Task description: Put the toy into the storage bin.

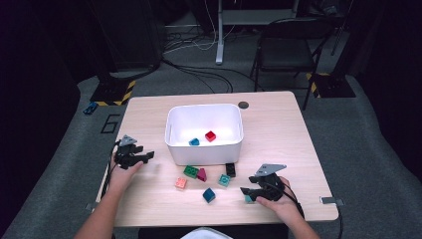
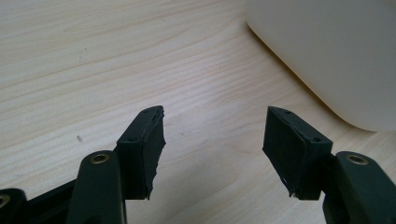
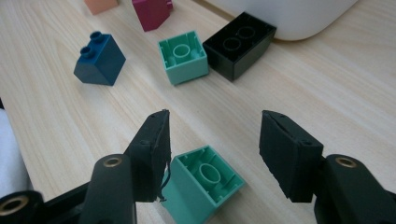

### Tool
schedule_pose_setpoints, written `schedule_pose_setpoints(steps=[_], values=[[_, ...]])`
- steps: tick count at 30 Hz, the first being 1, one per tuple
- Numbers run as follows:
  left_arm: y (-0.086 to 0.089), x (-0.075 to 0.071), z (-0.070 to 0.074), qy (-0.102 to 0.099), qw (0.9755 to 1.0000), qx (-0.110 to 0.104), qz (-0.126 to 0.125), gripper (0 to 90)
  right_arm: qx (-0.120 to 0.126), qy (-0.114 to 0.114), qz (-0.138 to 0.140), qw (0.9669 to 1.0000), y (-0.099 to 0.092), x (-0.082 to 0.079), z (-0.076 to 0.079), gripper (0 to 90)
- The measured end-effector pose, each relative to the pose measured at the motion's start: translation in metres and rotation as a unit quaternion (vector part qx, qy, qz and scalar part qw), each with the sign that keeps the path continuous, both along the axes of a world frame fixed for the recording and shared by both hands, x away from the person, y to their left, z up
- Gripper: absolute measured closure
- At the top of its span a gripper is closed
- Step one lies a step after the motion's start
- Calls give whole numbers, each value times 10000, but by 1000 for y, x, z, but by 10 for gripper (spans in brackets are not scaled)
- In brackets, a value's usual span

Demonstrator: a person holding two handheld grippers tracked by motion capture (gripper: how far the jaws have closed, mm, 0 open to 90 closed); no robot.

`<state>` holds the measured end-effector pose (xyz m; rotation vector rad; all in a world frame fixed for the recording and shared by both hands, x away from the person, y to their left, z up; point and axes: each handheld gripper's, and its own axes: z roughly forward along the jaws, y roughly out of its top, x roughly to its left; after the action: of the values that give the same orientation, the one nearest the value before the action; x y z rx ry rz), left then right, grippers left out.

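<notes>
White tub [image 1: 171,134] mid-table, holding red block [image 1: 210,136] and blue block [image 1: 194,142]. In front: green brick [image 1: 190,172], magenta wedge [image 1: 201,175], black brick [image 1: 230,170], orange block [image 1: 180,183], dark blue block [image 1: 209,195]. Folding chair [image 1: 288,47] beyond.

mint-green block [image 3: 203,184] | small square brick, lying upside down, hollow underside with round tube facing up | tilted on the table, at its near edge | kinda skewed

White bin [image 1: 171,134] holds red block [image 1: 210,136] and blue block [image 1: 194,142].
</notes>
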<state>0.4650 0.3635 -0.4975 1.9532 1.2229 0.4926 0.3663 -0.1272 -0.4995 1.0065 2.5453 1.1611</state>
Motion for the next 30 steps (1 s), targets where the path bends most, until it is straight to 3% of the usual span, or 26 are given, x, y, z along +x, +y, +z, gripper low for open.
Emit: schedule_pose_setpoints(steps=[7,19,25,30], values=[[-1,1,0,-43,10000,-68,33,381,-240,-9,-1,9997,3,-5,-3,411],[-2,7,0,-53,9999,-133,41,384,-230,113,-360,9990,-14,-11,-1,431],[-3,7,0,-60,9999,-114,33,383,-247,236,-459,9984,-18,-12,-4,500],[-3,7,0,-65,9999,-126,39,384,-254,199,-478,9983,-19,-11,-6,567]])
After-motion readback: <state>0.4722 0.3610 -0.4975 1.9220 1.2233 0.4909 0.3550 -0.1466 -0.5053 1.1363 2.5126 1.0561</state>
